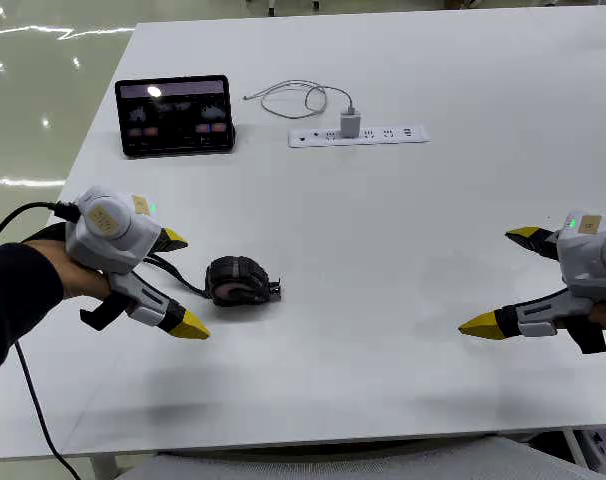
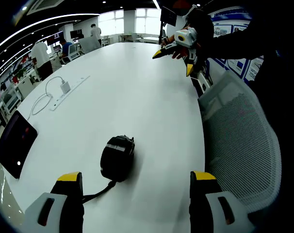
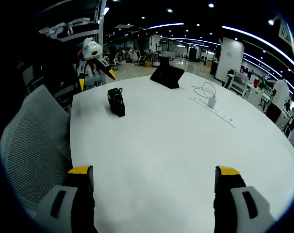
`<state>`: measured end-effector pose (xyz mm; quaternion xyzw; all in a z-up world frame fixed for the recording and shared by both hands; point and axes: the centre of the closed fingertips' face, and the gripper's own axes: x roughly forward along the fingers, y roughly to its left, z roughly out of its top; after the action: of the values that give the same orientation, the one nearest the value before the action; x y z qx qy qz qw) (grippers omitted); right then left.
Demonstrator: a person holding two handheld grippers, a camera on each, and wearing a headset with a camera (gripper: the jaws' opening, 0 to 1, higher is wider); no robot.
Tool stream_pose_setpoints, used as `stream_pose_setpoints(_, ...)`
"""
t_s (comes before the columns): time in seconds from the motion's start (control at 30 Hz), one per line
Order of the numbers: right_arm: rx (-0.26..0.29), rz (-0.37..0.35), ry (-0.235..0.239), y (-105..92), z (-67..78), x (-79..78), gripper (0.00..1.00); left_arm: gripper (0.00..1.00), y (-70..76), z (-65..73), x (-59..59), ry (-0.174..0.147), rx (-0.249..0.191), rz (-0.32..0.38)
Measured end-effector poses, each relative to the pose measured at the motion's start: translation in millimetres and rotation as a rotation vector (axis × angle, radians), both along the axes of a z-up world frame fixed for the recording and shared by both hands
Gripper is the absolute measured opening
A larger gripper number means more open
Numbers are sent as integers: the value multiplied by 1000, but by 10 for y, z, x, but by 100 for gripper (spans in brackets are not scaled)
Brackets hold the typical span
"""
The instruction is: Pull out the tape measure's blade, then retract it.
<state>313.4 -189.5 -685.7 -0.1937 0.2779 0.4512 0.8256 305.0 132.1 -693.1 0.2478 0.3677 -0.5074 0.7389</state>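
A black tape measure (image 1: 239,281) lies on the white table (image 1: 383,230), its wrist strap trailing left. My left gripper (image 1: 179,281) hovers just left of it, jaws wide apart, yellow fingertips (image 1: 191,326) either side of the strap. In the left gripper view the tape measure (image 2: 117,158) sits just ahead between the open jaws, blade fully in the case. My right gripper (image 1: 503,280) stands open far to the right, holding nothing. In the right gripper view the tape measure (image 3: 116,101) lies across the table, with the left gripper (image 3: 95,73) behind it.
A dark tablet (image 1: 174,115) stands propped at the back left. A white power strip (image 1: 359,134) with a charger and coiled cable (image 1: 291,98) lies at the back centre. A mesh chair (image 2: 244,145) sits at the table's near edge.
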Motion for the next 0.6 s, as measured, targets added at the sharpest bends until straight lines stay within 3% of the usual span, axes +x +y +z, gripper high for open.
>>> stream_pose_setpoints(0.2, -11, 44, 3, 171, -7, 51, 100, 85, -112, -21, 122, -4, 26, -46)
stream_pose_setpoints(0.37, 5, 74, 4, 363, 10, 139, 100, 77, -227, -87, 200, 29, 42, -79)
stream_pose_setpoints(0.6, -9, 135, 6, 640, -25, 239, 100, 71, -330, -241, 328, 22, 105, -122)
